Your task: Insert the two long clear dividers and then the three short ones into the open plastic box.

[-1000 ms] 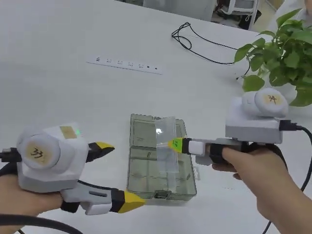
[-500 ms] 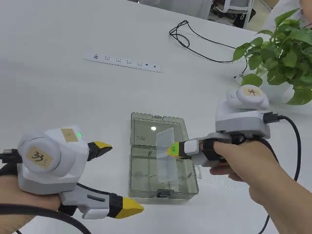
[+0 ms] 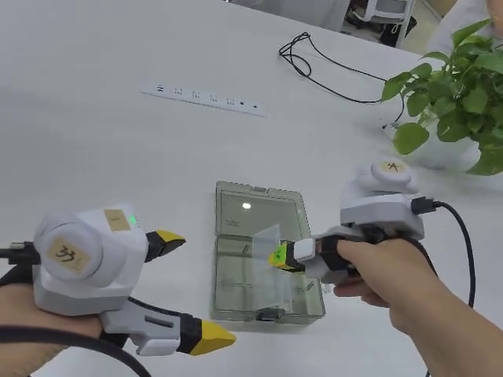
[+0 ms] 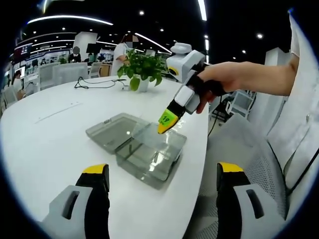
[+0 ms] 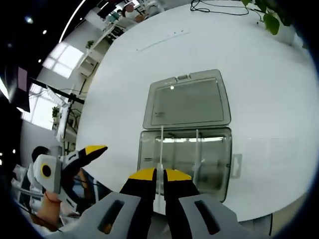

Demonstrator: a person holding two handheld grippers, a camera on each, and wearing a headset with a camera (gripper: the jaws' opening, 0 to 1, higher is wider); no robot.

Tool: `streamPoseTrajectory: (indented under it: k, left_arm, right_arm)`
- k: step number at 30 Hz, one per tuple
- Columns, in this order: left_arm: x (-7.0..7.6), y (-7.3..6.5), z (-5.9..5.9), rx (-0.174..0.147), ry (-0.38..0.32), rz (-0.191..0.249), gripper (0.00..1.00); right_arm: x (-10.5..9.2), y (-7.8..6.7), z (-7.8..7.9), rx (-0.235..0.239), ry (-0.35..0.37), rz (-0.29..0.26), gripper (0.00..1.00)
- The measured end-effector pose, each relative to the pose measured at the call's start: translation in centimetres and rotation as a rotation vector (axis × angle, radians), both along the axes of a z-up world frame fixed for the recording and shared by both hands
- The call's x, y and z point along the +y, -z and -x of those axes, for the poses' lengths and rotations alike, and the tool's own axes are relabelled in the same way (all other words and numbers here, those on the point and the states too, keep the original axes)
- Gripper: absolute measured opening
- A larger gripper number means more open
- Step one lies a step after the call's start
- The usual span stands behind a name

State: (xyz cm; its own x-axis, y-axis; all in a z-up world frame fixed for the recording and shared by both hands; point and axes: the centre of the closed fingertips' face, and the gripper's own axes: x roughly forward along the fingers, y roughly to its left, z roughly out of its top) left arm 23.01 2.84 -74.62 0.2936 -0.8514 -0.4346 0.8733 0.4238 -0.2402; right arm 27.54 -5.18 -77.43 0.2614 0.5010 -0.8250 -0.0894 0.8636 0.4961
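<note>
Over the open plastic box (image 3: 259, 210), right tongs (image 3: 277, 257) pinch a clear divider (image 3: 266, 239) while left tongs (image 3: 200, 287) gape empty.

The lower edge of the clear divider (image 3: 266, 276) blurs into the box (image 3: 236, 206), its seating unclear.
</note>
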Motion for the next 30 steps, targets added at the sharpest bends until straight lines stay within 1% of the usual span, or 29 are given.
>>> streamPoseTrajectory:
  k: [6, 8, 13, 18, 23, 26, 30]
  left_arm:
    - [-0.2, 0.0, -0.1, 0.002, 0.005, 0.011, 0.9]
    - [-0.2, 0.0, -0.1, 0.004, 0.001, 0.014, 0.9]
    - [0.0, 0.1, -0.2, 0.007, -0.003, 0.015, 0.9]
    - [0.1, 0.1, -0.2, 0.013, -0.013, 0.022, 0.9]
    - [0.1, 0.2, -0.1, 0.017, -0.014, 0.024, 0.89]
    - [0.1, 0.2, -0.1, 0.02, -0.018, 0.028, 0.89]
    - [0.0, 0.2, -0.1, 0.022, -0.019, 0.029, 0.89]
  right_arm:
    - [0.1, 0.7, -0.2, 0.011, -0.002, 0.014, 0.07]
    - [0.0, 0.9, -0.1, 0.012, -0.009, 0.033, 0.07]
    - [0.1, 1.3, 0.0, 0.015, -0.013, 0.041, 0.07]
    - [0.3, 1.6, -0.1, 0.006, -0.033, 0.068, 0.07]
    - [0.3, 1.8, -0.1, 0.004, -0.044, 0.08, 0.07]
    - [0.2, 1.9, -0.2, -0.006, -0.056, 0.101, 0.07]
    - [0.2, 1.9, -0.4, -0.022, -0.071, 0.11, 0.07]
